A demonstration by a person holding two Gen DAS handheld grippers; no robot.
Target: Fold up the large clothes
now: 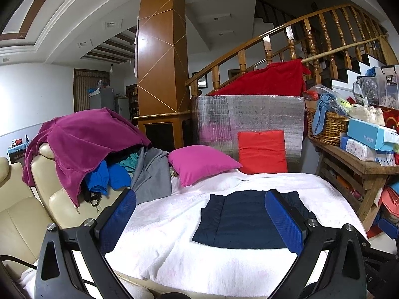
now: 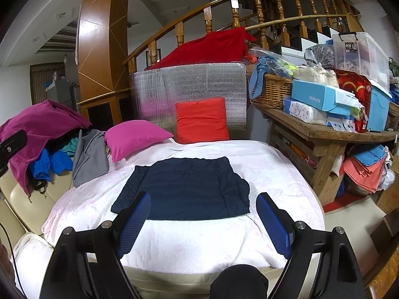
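1. Your navy garment lies flat and already folded into a rough rectangle on the white blanket, near the middle of it, with its side flaps turned inward.
2. Your right gripper hangs just in front of the garment's near edge with its jaws spread wide; nothing is between the blue pads and neither pad touches the cloth, as far as this view shows.
3. Your left gripper also has its jaws wide apart and holds nothing. In its own view the right pad overlaps the garment's right part, but you cannot tell whether it touches.
4. Past the garment, a pink cushion lies at the blanket's far left and a red-orange cushion stands upright against a silver foil-faced panel.
5. A red cloth is draped above that panel, below the curved wooden stair railing.
6. To your left, a heap of clothes sits on the cream leather sofa: a magenta fleece on top, with blue and grey pieces below it.
7. To your right, a wooden worktop carries a wicker basket, light-blue boxes and a clear storage bin.
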